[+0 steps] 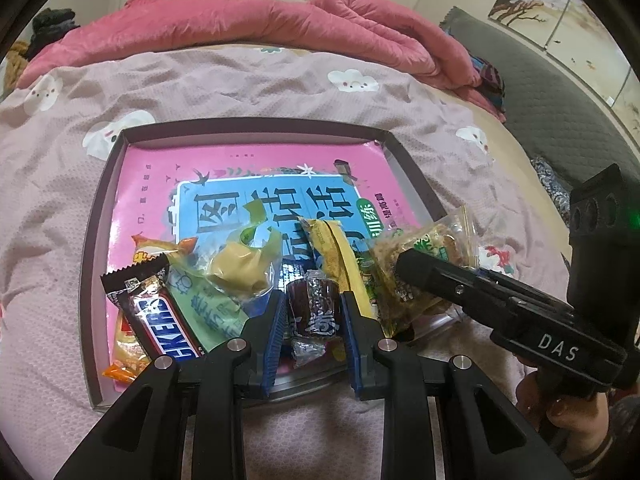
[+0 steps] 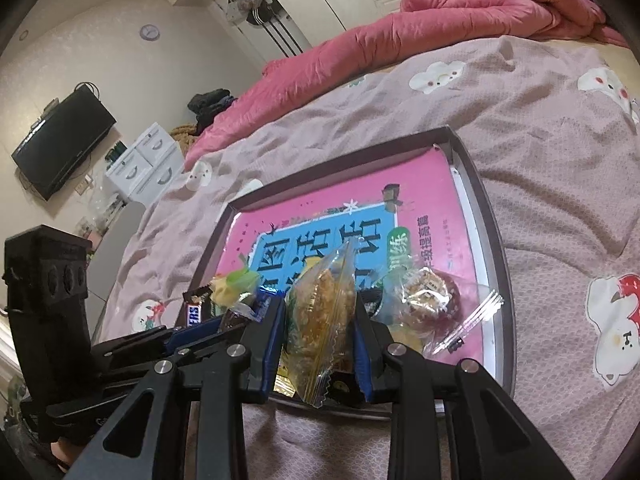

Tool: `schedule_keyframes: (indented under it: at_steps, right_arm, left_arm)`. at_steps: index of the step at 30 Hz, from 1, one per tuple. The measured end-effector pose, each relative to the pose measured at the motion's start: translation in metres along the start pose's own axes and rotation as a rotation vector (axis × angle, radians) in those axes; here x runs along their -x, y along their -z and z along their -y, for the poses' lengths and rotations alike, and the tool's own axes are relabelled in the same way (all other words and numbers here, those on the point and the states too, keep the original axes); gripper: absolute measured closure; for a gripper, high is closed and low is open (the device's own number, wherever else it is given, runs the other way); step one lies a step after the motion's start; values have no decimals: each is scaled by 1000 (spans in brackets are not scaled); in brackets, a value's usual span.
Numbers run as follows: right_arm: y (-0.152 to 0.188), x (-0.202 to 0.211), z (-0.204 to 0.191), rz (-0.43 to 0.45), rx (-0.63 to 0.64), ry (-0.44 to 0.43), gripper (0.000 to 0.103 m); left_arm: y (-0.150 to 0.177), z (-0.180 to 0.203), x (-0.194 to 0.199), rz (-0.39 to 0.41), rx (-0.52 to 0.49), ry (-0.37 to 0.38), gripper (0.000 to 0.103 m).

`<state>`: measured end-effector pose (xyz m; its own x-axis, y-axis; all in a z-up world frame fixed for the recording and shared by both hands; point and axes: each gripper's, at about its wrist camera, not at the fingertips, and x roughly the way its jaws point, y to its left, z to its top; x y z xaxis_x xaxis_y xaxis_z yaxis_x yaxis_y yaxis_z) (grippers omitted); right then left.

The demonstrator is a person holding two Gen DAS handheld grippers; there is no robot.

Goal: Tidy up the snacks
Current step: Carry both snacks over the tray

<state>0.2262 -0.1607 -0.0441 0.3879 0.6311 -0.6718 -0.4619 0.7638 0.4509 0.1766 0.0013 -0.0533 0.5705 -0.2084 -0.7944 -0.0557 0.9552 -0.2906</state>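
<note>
- Now left gripper [image 1: 311, 312] clamps the dark candy [image 1: 314, 309]; lift it straight up.
- Right gripper [image 2: 319, 320] pinches the clear snack packet [image 2: 320, 312]; raise gently, clearing the tray [image 2: 505, 288].

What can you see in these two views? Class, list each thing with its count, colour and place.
Tray: one, dark brown, on the bedspread.
Book: one, pink and blue, lining the tray.
Snickers bar: one, brown, near left of the tray.
Dark candy: one, purple-brown, between the left gripper's pads.
Crispy snack packet: one, clear and golden, between the right gripper's pads.
Quilt: one, pink, behind the tray.
Television: one, black, on the wall.
Left gripper: one, black with blue pads.
Right gripper: one, same colours.
</note>
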Motion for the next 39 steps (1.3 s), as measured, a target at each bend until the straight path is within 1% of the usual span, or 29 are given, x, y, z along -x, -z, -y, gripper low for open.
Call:
schedule_keyframes:
  at_steps: [9,15,27,35,39]
  right_arm:
    - [-1,5,-1,9,20,36,70]
    - [-1,12,3,20,1,48,69]
    - [-1,34,15,72,-40,56,69]
    - [4,44,11,83,-11,81,69]
    - [7,43,7,71,7,80,69]
  left_arm:
    - [0,-1,-2,-1,4,-1,75]
    - [0,-2,-4,-4,6,-2,75]
    - [-1,-3,-4,-5,8,-1,75]
    - [-1,-5,-4,-6,18,4,75]
    - [-2,-7,-3,-7,30,14,75]
